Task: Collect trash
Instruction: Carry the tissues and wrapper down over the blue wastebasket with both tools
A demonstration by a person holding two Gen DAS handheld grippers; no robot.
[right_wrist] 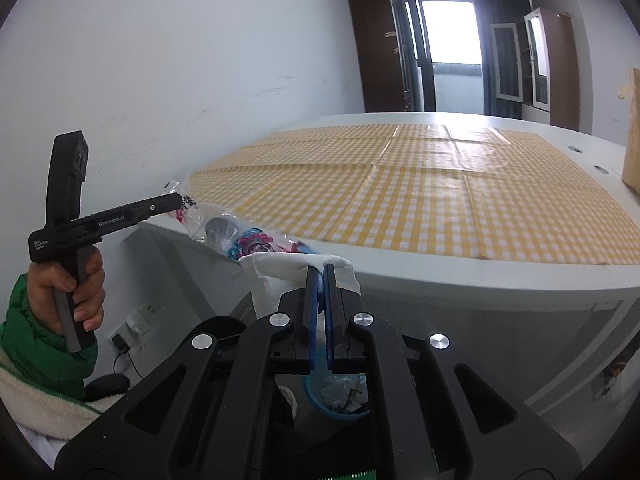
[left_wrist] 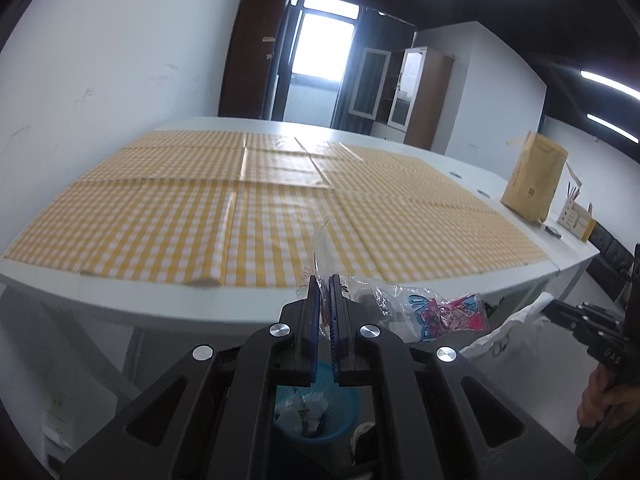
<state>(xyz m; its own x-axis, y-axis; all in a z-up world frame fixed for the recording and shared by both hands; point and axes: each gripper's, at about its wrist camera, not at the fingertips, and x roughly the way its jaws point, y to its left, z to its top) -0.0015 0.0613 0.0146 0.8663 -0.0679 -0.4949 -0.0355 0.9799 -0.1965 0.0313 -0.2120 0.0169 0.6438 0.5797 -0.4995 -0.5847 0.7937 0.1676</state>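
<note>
My left gripper (left_wrist: 325, 280) is shut on a clear plastic wrapper (left_wrist: 424, 310) with pink and blue print, held in the air off the table's near edge. The wrapper also shows in the right wrist view (right_wrist: 244, 236), hanging from the left gripper (right_wrist: 182, 201). My right gripper (right_wrist: 321, 270) is shut on a white paper tissue (right_wrist: 288, 270), also off the table edge. A blue trash bin (left_wrist: 316, 412) with crumpled trash inside stands on the floor below both grippers; it also shows in the right wrist view (right_wrist: 336, 400).
A white table (left_wrist: 256, 304) carries a yellow checked cloth (left_wrist: 248, 208). A brown paper bag (left_wrist: 534, 176) stands at its far right, with a small box of sticks (left_wrist: 574, 216) beside it. Cabinets and a bright doorway stand behind. A wall socket (right_wrist: 138, 322) is low on the left.
</note>
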